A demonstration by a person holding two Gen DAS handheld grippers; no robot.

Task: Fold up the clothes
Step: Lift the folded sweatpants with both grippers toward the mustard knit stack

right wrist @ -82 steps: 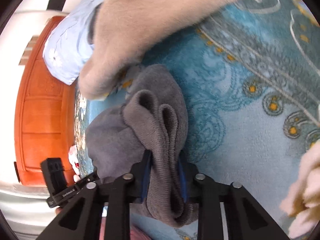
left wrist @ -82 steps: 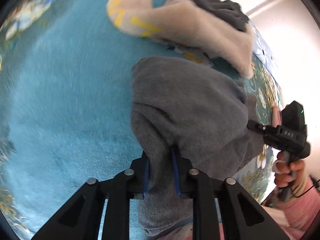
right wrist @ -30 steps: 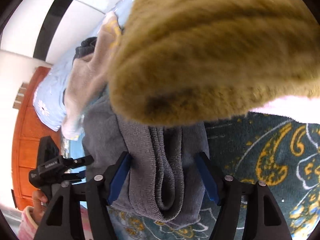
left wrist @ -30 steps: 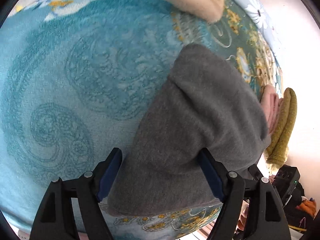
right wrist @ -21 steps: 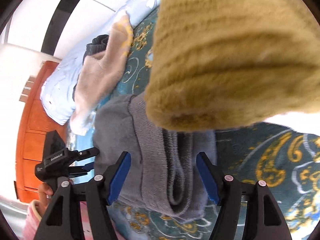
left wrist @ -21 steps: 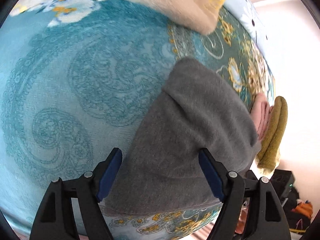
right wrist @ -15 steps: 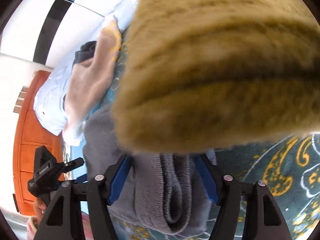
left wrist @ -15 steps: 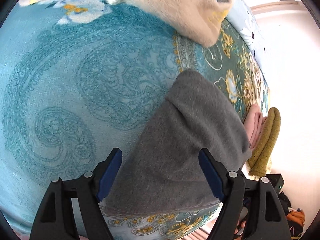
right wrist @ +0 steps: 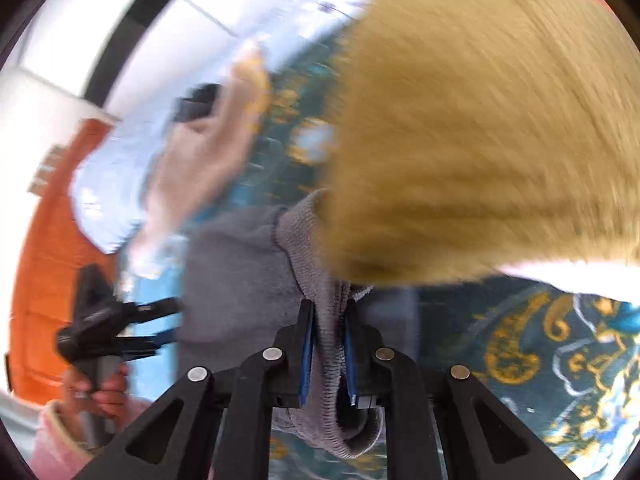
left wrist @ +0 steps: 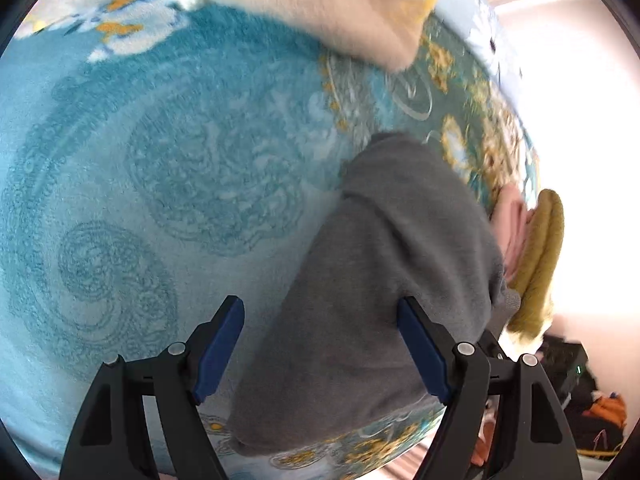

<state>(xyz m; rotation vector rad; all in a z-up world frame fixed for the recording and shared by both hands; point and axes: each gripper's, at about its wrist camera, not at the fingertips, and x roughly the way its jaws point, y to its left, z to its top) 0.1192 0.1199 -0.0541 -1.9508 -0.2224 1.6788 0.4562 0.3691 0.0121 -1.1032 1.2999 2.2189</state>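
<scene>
A folded grey garment lies on the blue patterned blanket, beside a stack of a pink folded garment and a mustard-yellow one. My left gripper is open, its jaws wide on either side of the grey garment's near end. My right gripper is shut on the ribbed edge of the grey garment. The mustard garment fills the upper right of the right wrist view, blurred. The left gripper shows there at the left, in a hand.
A cream garment with yellow marks lies at the far side of the blanket, with a dark garment behind it. An orange wooden cabinet stands left. Dark clutter lies on the floor beyond the bed edge.
My right gripper has closed on the grey garment's ribbed edge; it was open half a second ago. My left gripper stays open and has drawn back slightly. The right view is motion-blurred.
</scene>
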